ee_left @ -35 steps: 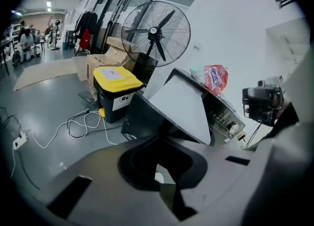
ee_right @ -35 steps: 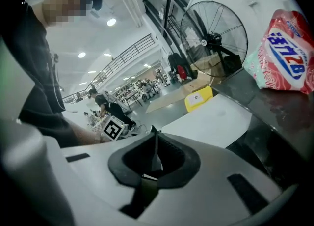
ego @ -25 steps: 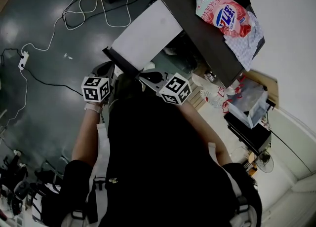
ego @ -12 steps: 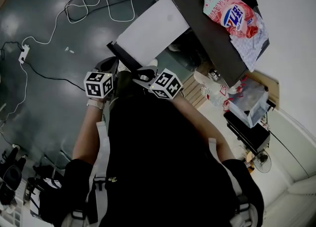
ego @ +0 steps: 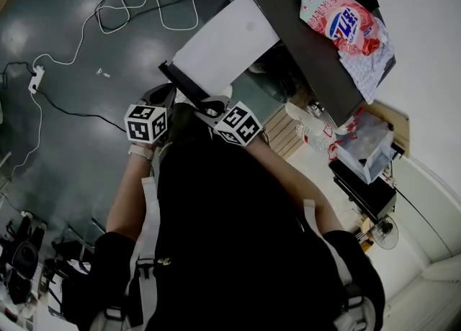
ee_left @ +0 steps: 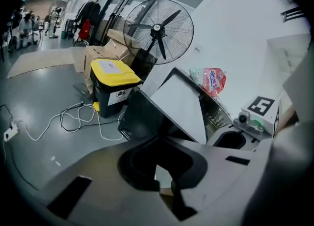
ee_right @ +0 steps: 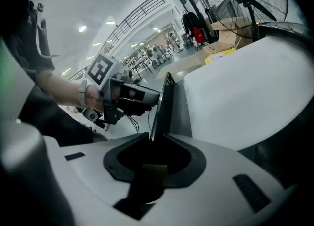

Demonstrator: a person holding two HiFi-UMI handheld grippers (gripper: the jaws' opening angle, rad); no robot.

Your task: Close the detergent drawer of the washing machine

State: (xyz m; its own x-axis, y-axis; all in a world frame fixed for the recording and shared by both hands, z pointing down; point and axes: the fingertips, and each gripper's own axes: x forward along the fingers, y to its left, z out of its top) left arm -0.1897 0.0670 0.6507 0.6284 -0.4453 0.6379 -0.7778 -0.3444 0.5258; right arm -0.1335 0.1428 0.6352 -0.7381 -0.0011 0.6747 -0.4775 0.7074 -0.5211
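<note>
The washing machine (ego: pixel 302 42) has a dark top, and its long white drawer (ego: pixel 223 45) stands pulled out toward me, ending in a black front panel (ego: pixel 186 86). My right gripper (ego: pixel 207 109) is at that front panel. In the right gripper view the panel's thin dark edge (ee_right: pixel 161 104) runs down into the narrow gap between the right gripper's (ee_right: pixel 156 139) tips, which are shut on it. My left gripper (ego: pixel 164 93) hangs just left of the panel, apart from it, and the left gripper (ee_left: pixel 164 139) is shut on nothing. The drawer (ee_left: pixel 181 104) lies ahead of it.
A pink detergent bag (ego: pixel 346 24) lies on the machine's top. A yellow-lidded bin (ee_left: pixel 113 85) and a big fan (ee_left: pixel 158 28) stand beyond the drawer. White cable (ego: pixel 108 20) loops over the dark floor. A clear box (ego: pixel 364 146) and clutter sit at the right.
My right gripper has moved left, from beside the drawer to its black front panel. The left gripper has stayed about where it was.
</note>
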